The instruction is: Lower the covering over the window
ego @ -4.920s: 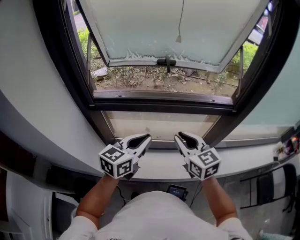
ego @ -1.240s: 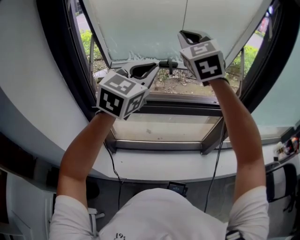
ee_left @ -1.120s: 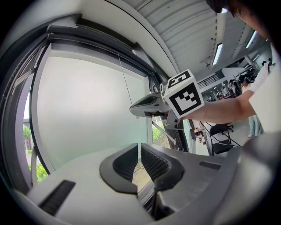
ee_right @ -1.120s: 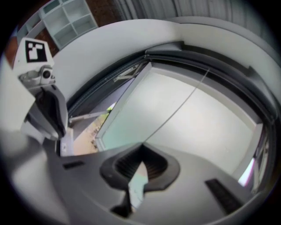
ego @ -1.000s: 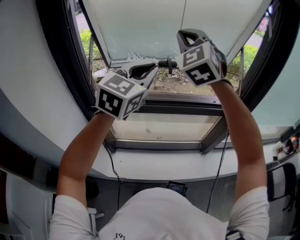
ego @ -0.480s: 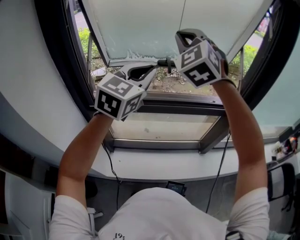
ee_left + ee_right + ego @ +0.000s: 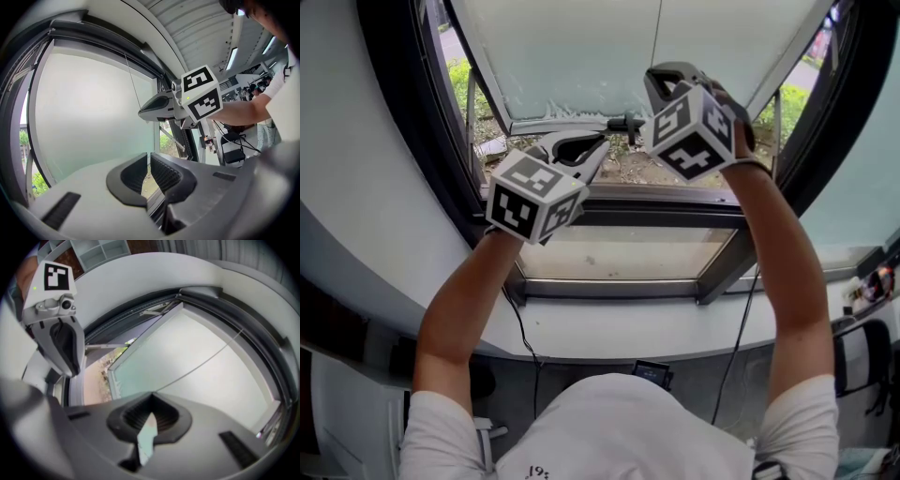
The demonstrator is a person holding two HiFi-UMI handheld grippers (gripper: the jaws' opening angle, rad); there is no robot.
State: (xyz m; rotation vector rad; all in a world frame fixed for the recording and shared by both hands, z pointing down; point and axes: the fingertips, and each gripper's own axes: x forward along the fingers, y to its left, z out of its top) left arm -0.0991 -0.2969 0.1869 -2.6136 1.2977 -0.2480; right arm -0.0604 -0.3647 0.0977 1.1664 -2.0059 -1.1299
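A thin pull cord (image 7: 658, 33) hangs from above in front of the frosted pane (image 7: 572, 52) of the window. My right gripper (image 7: 652, 77) is raised to the cord's lower end and shut on it. In the right gripper view the cord (image 7: 201, 362) runs straight into the closed jaws of my right gripper (image 7: 151, 397). The left gripper view shows the cord (image 7: 132, 79) ending at the right gripper's (image 7: 140, 112) tip. My left gripper (image 7: 598, 145) hovers lower and to the left, by the pane's bottom edge, shut with nothing in it.
A black handle (image 7: 626, 123) sits on the pane's lower rail, between the two grippers. A dark window frame (image 7: 441, 141) surrounds the opening, with a pale sill (image 7: 628, 328) below. A black cable (image 7: 741, 319) hangs under the right arm. A chair (image 7: 862, 361) stands at lower right.
Since several seconds ago both grippers rose from the sill to the pane. Over the last second the right gripper rolled and drifted slightly left; the left one barely moved.
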